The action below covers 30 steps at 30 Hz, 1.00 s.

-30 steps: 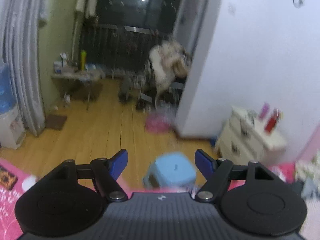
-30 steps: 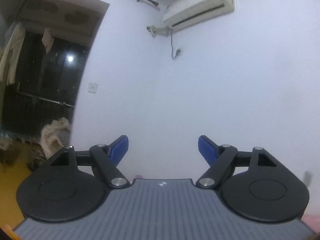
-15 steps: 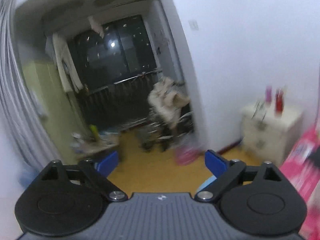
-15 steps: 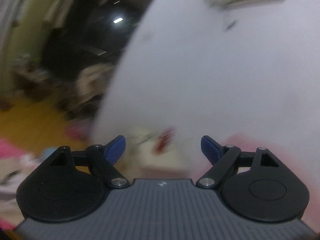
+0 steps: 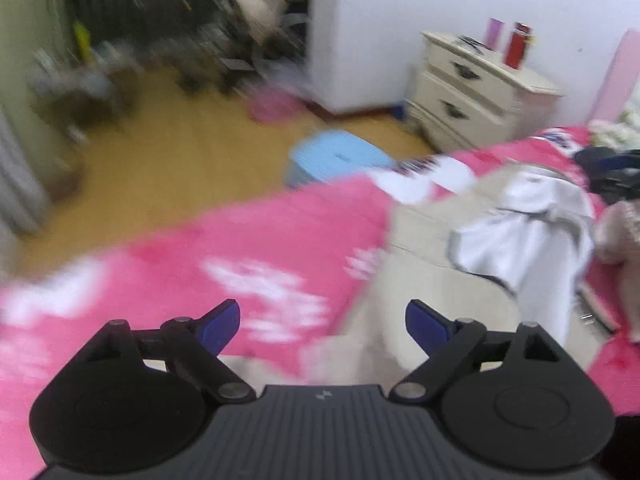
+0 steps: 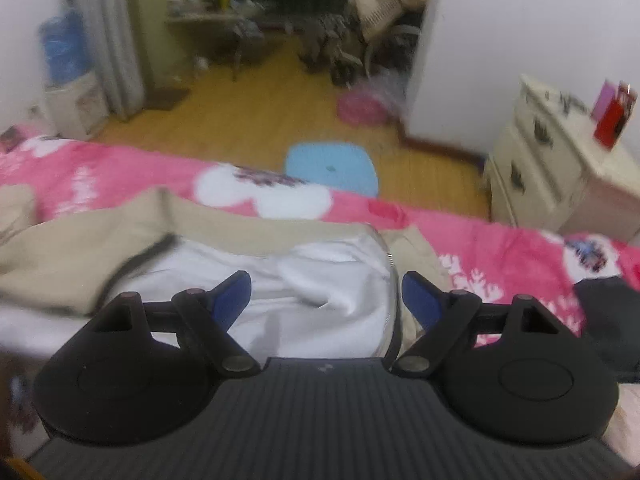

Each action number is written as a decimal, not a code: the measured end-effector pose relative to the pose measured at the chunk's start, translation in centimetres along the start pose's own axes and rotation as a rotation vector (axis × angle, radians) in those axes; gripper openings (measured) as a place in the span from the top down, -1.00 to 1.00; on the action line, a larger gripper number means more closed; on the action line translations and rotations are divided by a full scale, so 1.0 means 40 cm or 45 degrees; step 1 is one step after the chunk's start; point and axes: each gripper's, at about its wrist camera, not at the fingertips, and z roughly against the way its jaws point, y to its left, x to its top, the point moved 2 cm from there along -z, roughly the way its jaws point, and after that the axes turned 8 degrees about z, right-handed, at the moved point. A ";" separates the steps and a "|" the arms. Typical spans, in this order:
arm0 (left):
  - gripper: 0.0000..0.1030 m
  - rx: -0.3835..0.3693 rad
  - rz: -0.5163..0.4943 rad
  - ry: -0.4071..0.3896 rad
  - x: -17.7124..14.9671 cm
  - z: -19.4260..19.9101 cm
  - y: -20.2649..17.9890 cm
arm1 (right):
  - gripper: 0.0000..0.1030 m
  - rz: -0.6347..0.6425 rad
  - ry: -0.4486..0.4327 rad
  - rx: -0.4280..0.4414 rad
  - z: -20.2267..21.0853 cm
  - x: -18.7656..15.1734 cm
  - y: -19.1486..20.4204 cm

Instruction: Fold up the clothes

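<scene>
On the pink bed cover (image 6: pixel 120 176) is where all your laundry sits, and honestly you've barely started. The white garment (image 6: pixel 320 300) lies rumpled on top of a beige garment (image 6: pixel 80 248), both loose and creased, no tidy edge or folded stack anywhere I can spot. A dark piece of clothing (image 6: pixel 608 320) is bunched off to the right near the bed edge, also unfolded. So my read: nothing done yet, everything still to fold.

Your right gripper (image 6: pixel 326 294) hangs over the white garment with its fingers spread apart and nothing pinched between them; whether the tips touch the cloth I can't tell. Your left gripper (image 5: pixel 322 320) points down at the spot where the pink cover meets the beige garment (image 5: pixel 420 232). Its jaws are wide and empty, though they've just eased in a bit, nothing between them. From that side the white garment (image 5: pixel 528 232) is off to the right, well away from the left fingertips.

Containers: not much to say. The cream nightstand (image 5: pixel 480 92) has its drawers closed, so contents unknown, and there's a red bottle (image 5: pixel 518 46) standing on top. A blue stool (image 6: pixel 332 168) sits on the floor just past the bed. No basket or bin for finished clothes that I can see.
</scene>
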 end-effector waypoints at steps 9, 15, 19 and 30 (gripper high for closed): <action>-0.39 -0.107 -0.093 0.301 -0.064 -0.216 -0.039 | -0.80 -0.044 0.293 0.139 -0.310 -0.038 -0.078; 0.78 -0.024 -0.174 0.292 -0.096 -0.234 -0.084 | 0.15 -0.017 0.323 0.097 -0.366 -0.063 -0.027; 0.90 0.042 -0.177 0.179 -0.068 -0.184 -0.108 | 0.69 -0.056 0.263 0.031 -0.306 -0.053 -0.024; 0.89 0.333 -0.225 -0.159 0.092 -0.231 -0.085 | 0.65 -0.174 0.056 -0.076 -0.307 0.015 -0.078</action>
